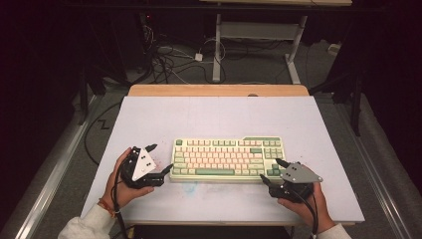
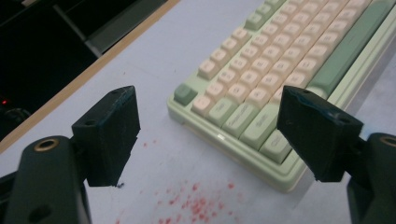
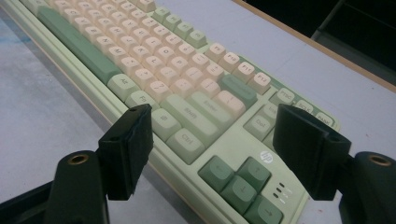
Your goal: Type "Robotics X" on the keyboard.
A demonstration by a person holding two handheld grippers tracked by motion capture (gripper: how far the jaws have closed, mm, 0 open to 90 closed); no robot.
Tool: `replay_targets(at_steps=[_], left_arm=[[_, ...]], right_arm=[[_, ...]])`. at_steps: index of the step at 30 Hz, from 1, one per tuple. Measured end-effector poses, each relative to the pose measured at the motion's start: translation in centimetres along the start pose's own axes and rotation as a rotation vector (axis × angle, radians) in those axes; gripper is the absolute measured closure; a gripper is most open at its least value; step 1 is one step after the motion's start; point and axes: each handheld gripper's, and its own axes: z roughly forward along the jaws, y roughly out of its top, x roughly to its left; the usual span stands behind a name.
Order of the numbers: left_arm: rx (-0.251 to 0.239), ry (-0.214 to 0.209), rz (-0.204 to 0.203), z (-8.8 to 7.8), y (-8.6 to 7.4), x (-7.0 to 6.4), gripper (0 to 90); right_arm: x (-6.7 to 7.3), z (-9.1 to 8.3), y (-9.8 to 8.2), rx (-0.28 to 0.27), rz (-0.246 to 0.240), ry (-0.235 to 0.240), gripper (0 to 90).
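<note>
Your keyboard (image 1: 228, 159), a pale green one with cream and green keys, lies flat near the middle of the bench (image 1: 219, 117), long side running left to right. You are at the approach step: both claws are brought up to its two ends, and neither has a grip yet.

Your left claw (image 1: 160, 158) sits just beside the keyboard's left end with its jaws spread wide and nothing between them; in the left gripper view the near left corner of the keyboard (image 2: 280, 175) lies just in front of one jaw. Your right claw (image 1: 271, 172) stands at the near right corner, jaws also apart and holding nothing; in the right gripper view the arrow keys (image 3: 240, 179) lie between and beyond the jaws.

The next move, as I judge it, calls for easing each claw in until one jaw is over the case edge and the other under or against it, then closing both together. Keep the two ends level, and keep off the keycaps.
</note>
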Motion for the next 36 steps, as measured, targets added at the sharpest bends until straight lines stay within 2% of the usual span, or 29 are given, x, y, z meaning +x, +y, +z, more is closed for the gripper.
replay_targets(at_steps=[8, 13, 21, 25, 32, 36], left_arm=[[0.047, -0.048, -0.064, -0.6, -2.7, -1.0, 19.9], [0.052, -0.058, -0.074, -1.2, -3.0, -1.4, 19.7], [0.071, -0.051, -0.085, -1.0, -3.2, -1.3, 19.4], [0.073, -0.054, -0.1, -0.8, -3.3, -1.1, 19.4], [0.086, -0.059, -0.089, -0.7, -3.3, -1.2, 19.4], [0.082, -0.06, -0.103, -0.8, -3.3, -1.1, 19.4]], right_arm=[[0.0, 0.2, 0.1, 0.003, 0.009, -0.002, 30.5], [0.1, -0.1, 0.5, 0.004, 0.009, 0.013, 34.8], [0.0, 0.0, 2.0, -0.01, 0.002, 0.075, 40.6], [-0.2, 0.8, 3.2, -0.004, -0.026, 0.123, 53.6], [0.2, 2.7, 4.9, 0.026, -0.057, 0.171, 78.0], [0.3, 4.0, 5.9, 0.032, -0.067, 0.191, 85.3]])
